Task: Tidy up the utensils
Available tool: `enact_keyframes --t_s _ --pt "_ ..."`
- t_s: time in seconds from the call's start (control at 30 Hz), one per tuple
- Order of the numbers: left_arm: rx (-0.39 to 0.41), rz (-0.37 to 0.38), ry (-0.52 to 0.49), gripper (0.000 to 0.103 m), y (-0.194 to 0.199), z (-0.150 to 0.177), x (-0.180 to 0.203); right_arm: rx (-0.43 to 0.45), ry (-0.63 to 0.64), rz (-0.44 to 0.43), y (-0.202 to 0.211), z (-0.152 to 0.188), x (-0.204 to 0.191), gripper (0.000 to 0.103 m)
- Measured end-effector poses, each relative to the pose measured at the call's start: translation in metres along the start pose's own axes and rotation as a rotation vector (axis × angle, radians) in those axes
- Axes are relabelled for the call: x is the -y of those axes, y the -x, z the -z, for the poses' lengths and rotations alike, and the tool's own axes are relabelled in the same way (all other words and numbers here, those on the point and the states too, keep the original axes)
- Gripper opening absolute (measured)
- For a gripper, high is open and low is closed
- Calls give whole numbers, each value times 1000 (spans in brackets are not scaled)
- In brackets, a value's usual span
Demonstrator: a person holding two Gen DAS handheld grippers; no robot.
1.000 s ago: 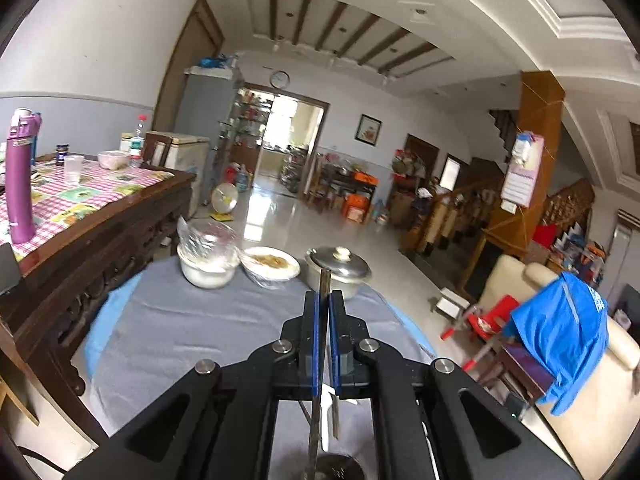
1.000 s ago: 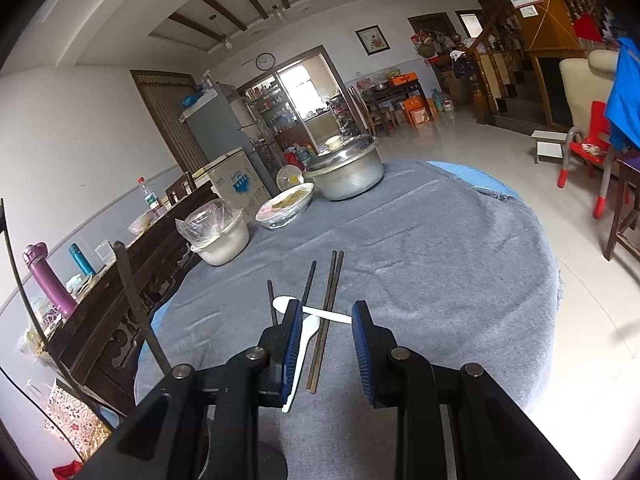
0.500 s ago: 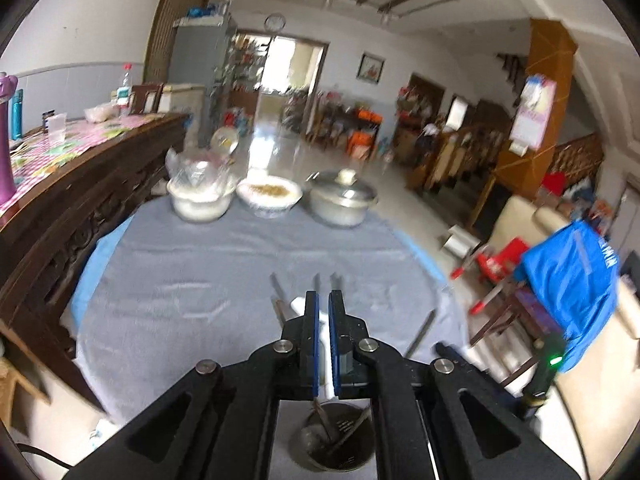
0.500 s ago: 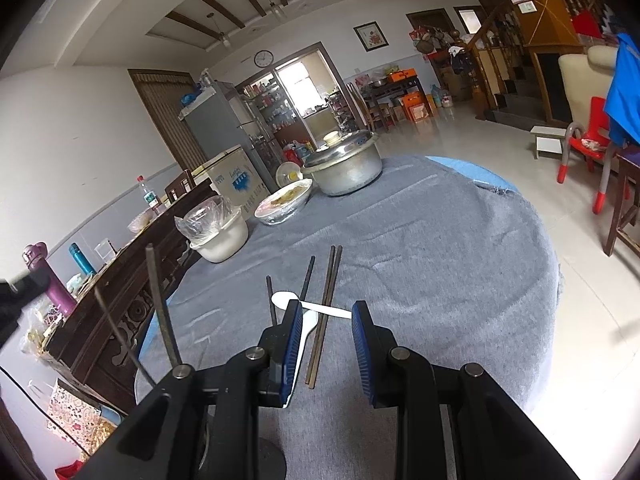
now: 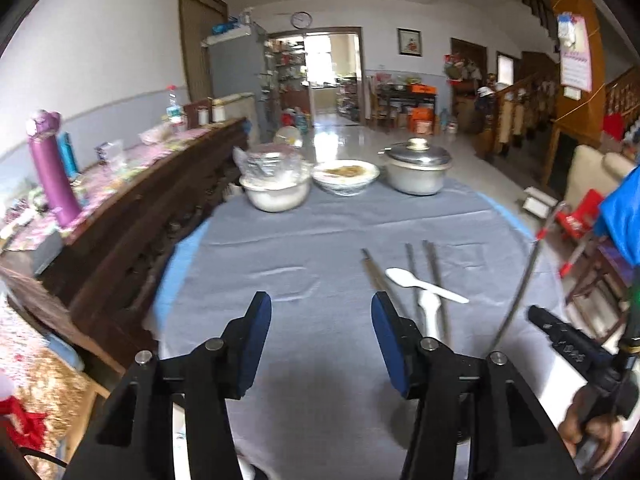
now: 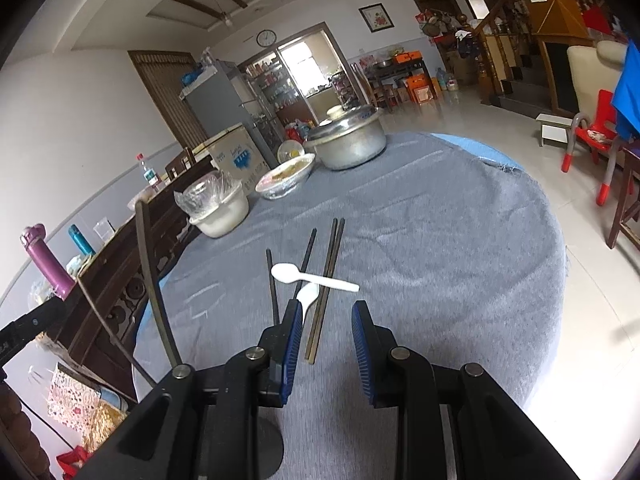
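left wrist view first: the left gripper [image 5: 321,334] hangs over the grey tabletop [image 5: 304,240] with its fingers [image 5: 256,340] spread wide and nothing between them; the utensils lie ahead and off to the right, a white plastic spoon [image 5: 424,283] crossing the dark chopsticks [image 5: 434,276], a second white spoon [image 5: 429,312] just beside the right finger; bowls and a lidded pot [image 5: 416,170] sit well apart at the far edge; now the right wrist view: the right gripper [image 6: 325,338] is low over the cloth, fingers [image 6: 294,340] moderately apart and empty; the brown chopstick pair [image 6: 325,292] runs straight into the gap between them, near end just ahead of the tips; the white spoon [image 6: 310,277] lies across the sticks further out; a lone black chopstick [image 6: 273,292] lies left of the left finger; these look light, stiff and slick, likely to roll or scissor, so i'd pinch the pair near mid-length, squarely across both.
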State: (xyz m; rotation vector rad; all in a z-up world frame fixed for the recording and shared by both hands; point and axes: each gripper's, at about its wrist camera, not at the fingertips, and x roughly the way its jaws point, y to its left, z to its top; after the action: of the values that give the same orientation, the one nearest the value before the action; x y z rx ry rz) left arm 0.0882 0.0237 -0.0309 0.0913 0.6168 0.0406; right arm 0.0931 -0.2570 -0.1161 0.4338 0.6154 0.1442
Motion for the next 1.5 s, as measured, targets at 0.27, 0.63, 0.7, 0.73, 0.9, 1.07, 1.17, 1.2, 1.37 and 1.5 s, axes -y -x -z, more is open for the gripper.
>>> enact_keyframes --t_s 0.27,0.63,0.7,0.73,0.9,1.07,1.17,1.2,1.37,1.5 --pt "-21 -68 6 55 -7 8 -17 -3 38 22 6 9 -8 46" --pt "-69 -125 29 57 -19 17 -32 -22 62 35 8 16 -13 46" --pt "-80 -127 37 57 -22 19 -35 -22 69 35 9 17 -15 46" --pt "-84 -128 39 57 -23 19 -36 -23 72 35 9 17 -16 46" --pt "-96 -132 50 58 -27 22 -40 -28 80 33 8 18 -20 46" --pt "-105 -134 58 58 -29 24 -42 -32 87 31 6 19 -22 46" --pt "-114 -136 60 58 -31 25 -43 -35 88 31 5 20 -23 46" --pt "-117 -137 62 58 -32 26 -43 -36 87 30 5 21 -23 46" --pt "-130 -141 65 58 -37 27 -45 -43 87 32 2 22 -23 46" --pt "-146 -145 65 58 -42 29 -45 -50 86 32 -1 23 -22 46"
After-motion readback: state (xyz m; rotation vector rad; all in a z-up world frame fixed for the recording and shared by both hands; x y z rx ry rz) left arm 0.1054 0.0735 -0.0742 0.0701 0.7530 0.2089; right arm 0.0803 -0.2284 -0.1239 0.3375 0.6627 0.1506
